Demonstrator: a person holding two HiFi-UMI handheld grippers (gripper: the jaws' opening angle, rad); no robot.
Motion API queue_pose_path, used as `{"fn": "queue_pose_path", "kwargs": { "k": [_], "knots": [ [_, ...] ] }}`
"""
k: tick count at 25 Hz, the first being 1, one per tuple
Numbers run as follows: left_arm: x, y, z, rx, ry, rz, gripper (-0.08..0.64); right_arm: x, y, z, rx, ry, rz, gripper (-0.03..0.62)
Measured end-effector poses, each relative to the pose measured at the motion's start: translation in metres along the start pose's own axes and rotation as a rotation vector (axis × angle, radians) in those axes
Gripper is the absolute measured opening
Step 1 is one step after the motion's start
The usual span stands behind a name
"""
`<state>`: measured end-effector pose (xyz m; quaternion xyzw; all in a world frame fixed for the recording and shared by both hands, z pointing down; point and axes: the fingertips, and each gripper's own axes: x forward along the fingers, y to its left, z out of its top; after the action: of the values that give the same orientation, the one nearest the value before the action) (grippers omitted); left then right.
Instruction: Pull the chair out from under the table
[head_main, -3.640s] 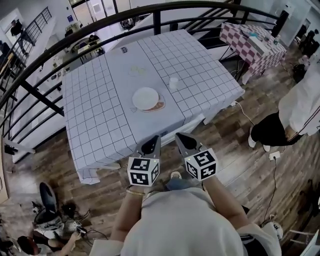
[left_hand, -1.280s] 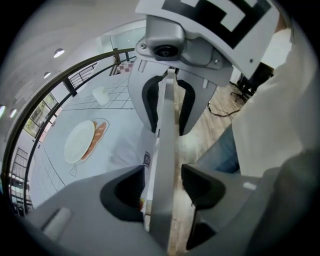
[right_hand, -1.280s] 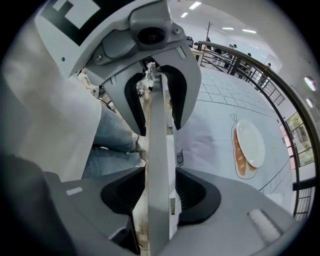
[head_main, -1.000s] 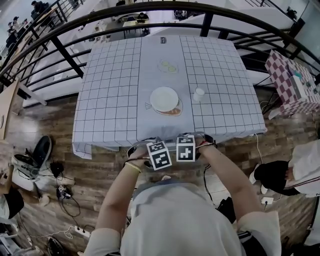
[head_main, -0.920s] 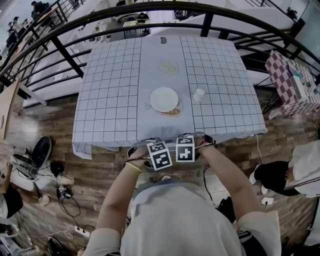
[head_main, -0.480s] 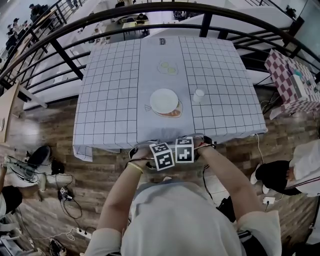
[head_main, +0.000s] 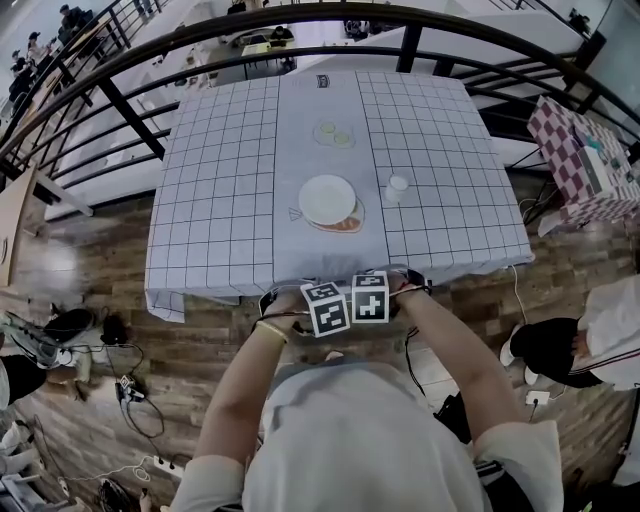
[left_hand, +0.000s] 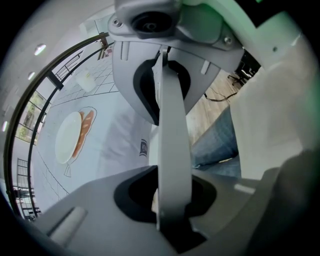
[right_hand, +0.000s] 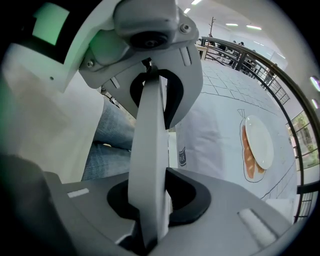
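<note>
A pale grey rail of the chair's back (left_hand: 175, 172) runs between the jaws in the left gripper view, and my left gripper (left_hand: 170, 145) is shut on it, its jaws having just closed. In the right gripper view the same rail (right_hand: 147, 167) passes through my right gripper (right_hand: 150, 145), which has also just closed and is shut on it. From the head view, both grippers point down side by side at the table's near edge, left gripper (head_main: 326, 307) and right gripper (head_main: 371, 297). The rest of the chair is hidden under the checked tablecloth (head_main: 230, 200).
On the table stand a white plate (head_main: 327, 199) and a small white cup (head_main: 397, 188). A dark curved railing (head_main: 120, 110) rings the far side. A pink-checked table (head_main: 585, 160) and a person (head_main: 560, 345) are at the right. Cables (head_main: 130, 390) lie on the floor at the left.
Since the earliest frame both grippers have come from open over the floor to the table's near edge, close together. Over the last second their cubes hardly shift.
</note>
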<state>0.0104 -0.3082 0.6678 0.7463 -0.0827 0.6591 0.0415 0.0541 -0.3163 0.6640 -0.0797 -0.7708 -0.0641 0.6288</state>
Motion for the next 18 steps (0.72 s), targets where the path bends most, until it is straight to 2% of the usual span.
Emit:
{"fn": "queue_pose_path", "kwargs": {
  "k": [18],
  "knots": [
    [-0.0028, -0.0030, -0.0004, -0.011, 0.011, -0.020, 0.078, -0.0021, 0.0037, 0.0004, 0.016, 0.016, 0.029, 0.078]
  ]
}}
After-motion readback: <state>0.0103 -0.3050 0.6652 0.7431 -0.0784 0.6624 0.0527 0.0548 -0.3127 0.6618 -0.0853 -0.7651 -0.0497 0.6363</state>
